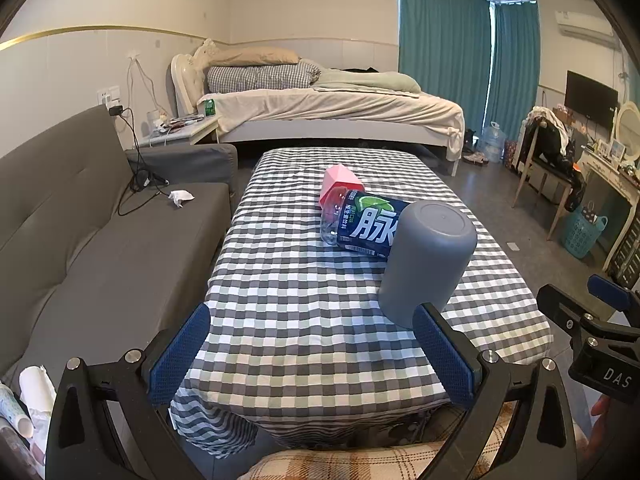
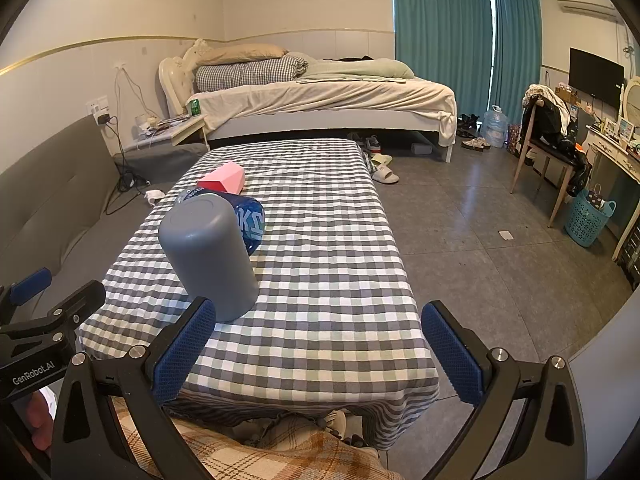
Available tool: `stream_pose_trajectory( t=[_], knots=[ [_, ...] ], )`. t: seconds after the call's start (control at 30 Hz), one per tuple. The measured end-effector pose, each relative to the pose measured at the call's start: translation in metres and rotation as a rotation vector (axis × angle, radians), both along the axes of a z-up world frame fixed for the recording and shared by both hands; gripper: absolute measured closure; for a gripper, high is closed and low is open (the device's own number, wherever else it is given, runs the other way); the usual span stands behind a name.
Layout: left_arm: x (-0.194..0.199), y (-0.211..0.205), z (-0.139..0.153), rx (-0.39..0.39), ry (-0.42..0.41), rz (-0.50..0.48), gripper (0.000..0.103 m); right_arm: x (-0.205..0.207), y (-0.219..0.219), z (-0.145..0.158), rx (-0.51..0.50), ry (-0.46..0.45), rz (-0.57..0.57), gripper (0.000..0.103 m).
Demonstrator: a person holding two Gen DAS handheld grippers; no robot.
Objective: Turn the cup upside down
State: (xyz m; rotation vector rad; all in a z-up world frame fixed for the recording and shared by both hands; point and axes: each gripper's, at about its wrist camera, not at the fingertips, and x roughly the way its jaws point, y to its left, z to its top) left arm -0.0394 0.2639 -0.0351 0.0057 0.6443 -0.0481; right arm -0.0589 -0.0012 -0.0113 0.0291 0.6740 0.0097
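Note:
A grey cup [image 1: 428,260] stands upside down on the checkered table [image 1: 312,320], base up, mouth on the cloth. It also shows in the right wrist view [image 2: 210,256]. My left gripper [image 1: 312,344] is open and empty, held back near the table's front edge, with the cup just beyond its right finger [image 1: 444,356]. My right gripper [image 2: 320,348] is open and empty, with the cup just beyond its left finger [image 2: 184,352]. Neither gripper touches the cup.
A blue-labelled bottle [image 1: 360,222] lies on its side behind the cup, with a pink faceted container [image 1: 340,184] beyond it. A grey sofa [image 1: 92,240] runs along the left. A bed [image 1: 328,108] stands behind the table. A chair [image 2: 548,152] and basket [image 2: 588,220] stand at the right.

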Motion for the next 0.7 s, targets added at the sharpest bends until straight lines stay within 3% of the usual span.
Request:
stream_pose_trajectory(
  t=[0.7],
  knots=[
    [-0.0023, -0.0006, 0.0042, 0.003, -0.022, -0.005, 0.0, 0.0004, 0.0004, -0.0007, -0.003, 0.002, 0.001, 0.0]
  ],
)
